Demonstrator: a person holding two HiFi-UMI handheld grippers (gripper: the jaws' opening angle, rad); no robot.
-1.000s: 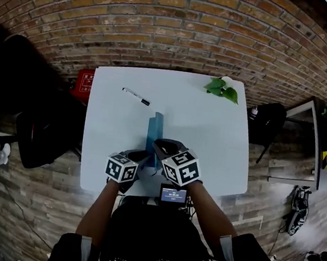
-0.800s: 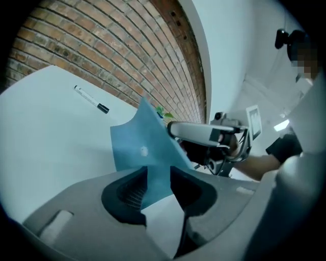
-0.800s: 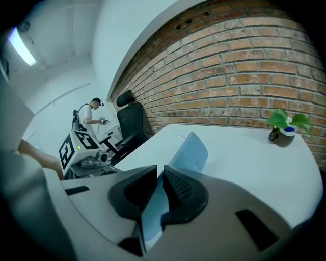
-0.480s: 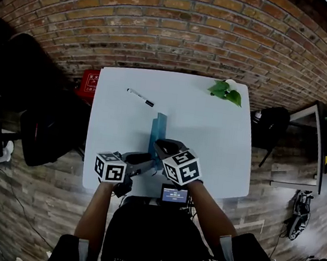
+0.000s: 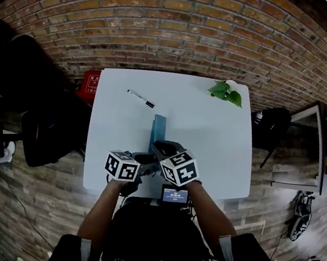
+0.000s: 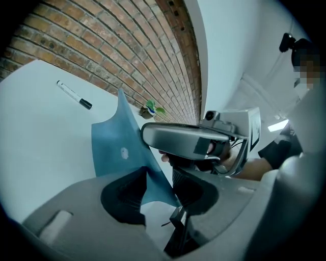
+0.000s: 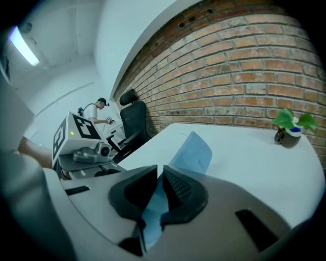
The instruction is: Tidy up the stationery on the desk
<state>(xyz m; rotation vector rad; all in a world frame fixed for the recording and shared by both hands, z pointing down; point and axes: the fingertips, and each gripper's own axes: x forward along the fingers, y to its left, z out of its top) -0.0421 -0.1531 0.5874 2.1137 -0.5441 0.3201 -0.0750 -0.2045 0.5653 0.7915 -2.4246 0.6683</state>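
Observation:
A thin blue notebook [image 5: 158, 129] stands on edge on the white desk [image 5: 210, 139], its near end lifted. My right gripper [image 5: 164, 149] is shut on that near end; in the right gripper view the pads clamp the blue cover [image 7: 196, 150] at the gripper [image 7: 159, 186]. My left gripper [image 5: 145, 158] sits just left of it. Its jaws have just been opening, and the notebook's corner [image 6: 114, 142] lies between them at the gripper [image 6: 159, 193] with the pads not pressing on it. A black-capped white marker pen [image 5: 139, 98] lies at the desk's far left.
A small potted plant [image 5: 224, 90] stands at the far right corner of the desk. A black office chair [image 5: 24, 97] and a red box [image 5: 88, 79] are off the left side. A small screen [image 5: 173, 195] sits at the near edge. A brick wall runs behind.
The left gripper let go of the notebook's near corner, swung out to the left, then came back beside the right gripper. The right gripper and notebook stayed put.

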